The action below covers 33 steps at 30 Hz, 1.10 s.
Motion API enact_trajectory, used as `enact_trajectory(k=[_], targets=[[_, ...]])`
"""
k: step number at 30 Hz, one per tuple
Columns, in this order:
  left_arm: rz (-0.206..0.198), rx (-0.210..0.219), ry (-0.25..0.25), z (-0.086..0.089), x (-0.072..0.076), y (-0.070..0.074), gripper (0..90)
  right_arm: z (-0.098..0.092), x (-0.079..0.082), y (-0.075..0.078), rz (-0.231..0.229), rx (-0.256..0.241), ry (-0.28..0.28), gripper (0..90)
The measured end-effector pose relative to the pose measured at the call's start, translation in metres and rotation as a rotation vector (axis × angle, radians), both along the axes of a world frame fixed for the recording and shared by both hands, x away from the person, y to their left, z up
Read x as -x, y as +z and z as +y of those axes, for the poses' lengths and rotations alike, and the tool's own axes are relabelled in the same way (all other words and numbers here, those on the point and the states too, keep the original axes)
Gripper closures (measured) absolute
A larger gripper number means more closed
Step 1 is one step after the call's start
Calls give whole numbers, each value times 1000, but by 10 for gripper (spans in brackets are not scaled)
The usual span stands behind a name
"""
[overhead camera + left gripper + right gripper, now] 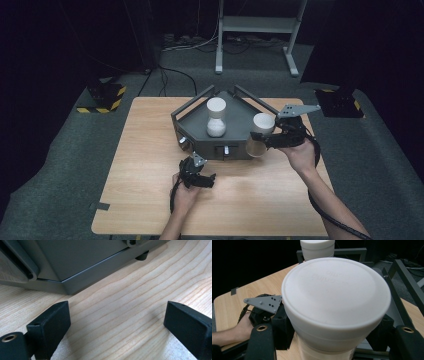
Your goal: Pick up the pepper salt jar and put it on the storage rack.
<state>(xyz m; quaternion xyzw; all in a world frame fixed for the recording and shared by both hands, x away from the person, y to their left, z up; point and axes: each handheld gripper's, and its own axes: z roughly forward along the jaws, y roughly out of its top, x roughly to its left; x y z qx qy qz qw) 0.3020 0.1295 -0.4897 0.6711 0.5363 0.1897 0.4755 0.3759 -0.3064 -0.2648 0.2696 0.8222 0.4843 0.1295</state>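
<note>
Light wooden table, grey carpet, dark room. Right gripper clamps white-lidded jar; lid embossing illegible. Left gripper jaws wide, holding nothing.

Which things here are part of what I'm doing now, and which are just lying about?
In the job:
- white-capped jar, clamped in the right hand-held gripper
- second white-capped jar standing in the grey tray
- grey tray

Lying about:
- left hand-held gripper, open, resting on the wooden table
- yellow-black striped blocks on the floor
- metal stand behind
</note>
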Motion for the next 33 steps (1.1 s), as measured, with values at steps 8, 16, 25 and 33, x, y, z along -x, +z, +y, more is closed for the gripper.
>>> enact_trajectory(k=[8,16,25,33], targets=[[-1,2,1,0,0,0,73,9,-12,8,0,-4,-12,356],[0,2,1,0,0,0,74,17,-23,11,-1,-5,-50,356],[1,2,0,0,0,0,75,29,-36,9,0,13,-93,356],[2,0,1,0,0,0,77,41,-45,2,0,20,-165,355]])
